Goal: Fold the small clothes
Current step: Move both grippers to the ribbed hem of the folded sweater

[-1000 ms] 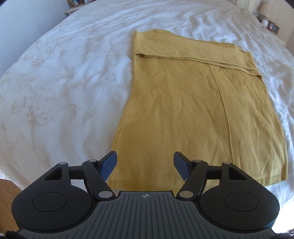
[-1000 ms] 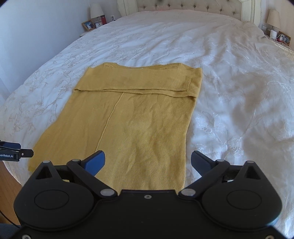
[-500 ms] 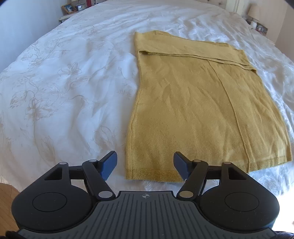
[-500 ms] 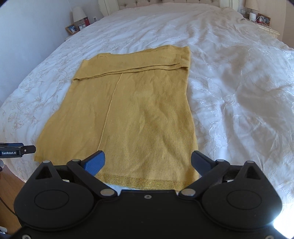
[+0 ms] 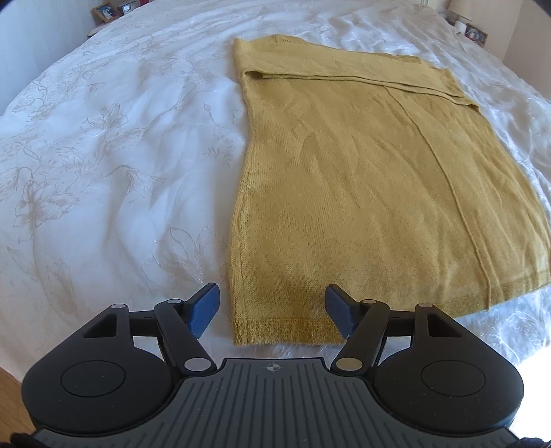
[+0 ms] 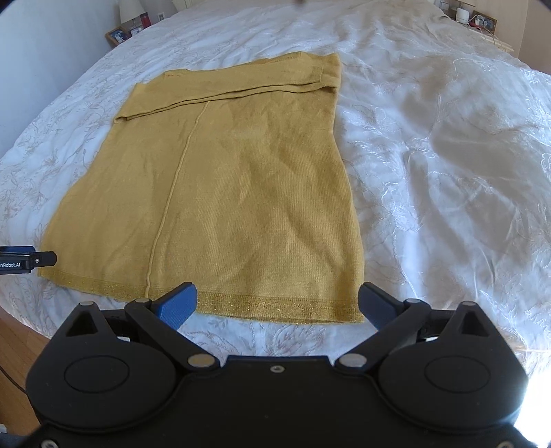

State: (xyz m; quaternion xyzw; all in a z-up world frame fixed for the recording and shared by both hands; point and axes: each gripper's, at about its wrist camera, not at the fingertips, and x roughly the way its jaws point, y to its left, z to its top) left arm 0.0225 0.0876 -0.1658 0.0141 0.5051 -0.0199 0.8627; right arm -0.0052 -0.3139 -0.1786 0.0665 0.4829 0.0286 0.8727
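Note:
A mustard yellow knit top (image 5: 351, 193) lies flat on the white bedspread, its far part folded over in a band and its glittery hem nearest me. It also shows in the right wrist view (image 6: 220, 193). My left gripper (image 5: 272, 308) is open and empty, hovering just over the hem's near left corner. My right gripper (image 6: 277, 303) is open and empty, just over the hem's near right corner. The tip of the left gripper (image 6: 27, 260) shows at the left edge of the right wrist view.
The white embroidered bedspread (image 5: 103, 155) covers the bed on all sides of the top. Bedside tables with a lamp and photo frames (image 6: 127, 27) stand at the far left, and small items (image 6: 475, 19) at the far right. Wood floor (image 6: 13, 344) lies below the bed's near edge.
Both grippers have come down and in toward the hem's two near corners, so the top looks larger and closer. Both stay open.

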